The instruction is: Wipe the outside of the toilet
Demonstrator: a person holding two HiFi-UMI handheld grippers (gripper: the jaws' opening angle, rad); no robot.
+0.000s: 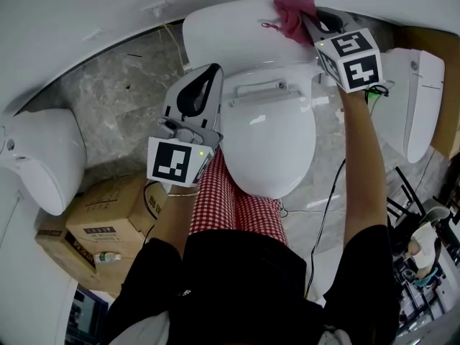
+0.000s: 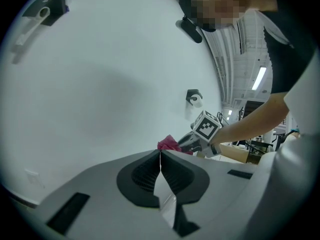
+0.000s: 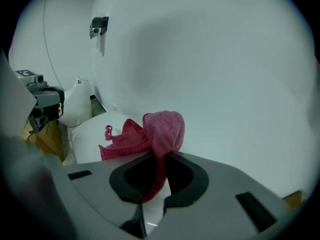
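Note:
A white toilet stands below me, its tank [image 1: 226,31] against the wall and its closed lid [image 1: 269,146] toward my legs. My right gripper [image 1: 310,21] is shut on a pink cloth [image 1: 293,7], which rests on the tank's right top by the wall. In the right gripper view the pink cloth [image 3: 152,134] bunches out of the jaws above the tank top [image 3: 92,136]. My left gripper [image 1: 208,77] hangs over the toilet's left side, shut with nothing in it; the left gripper view shows its jaws meeting [image 2: 160,154] and the right gripper [image 2: 187,143] with the cloth [image 2: 169,145] beyond.
Another white toilet [image 1: 43,157] sits at the left and a third fixture [image 1: 417,99] at the right. Cardboard boxes [image 1: 100,225] lie on the marble floor at the lower left. A cable [image 1: 325,214] runs along the floor at the toilet's right.

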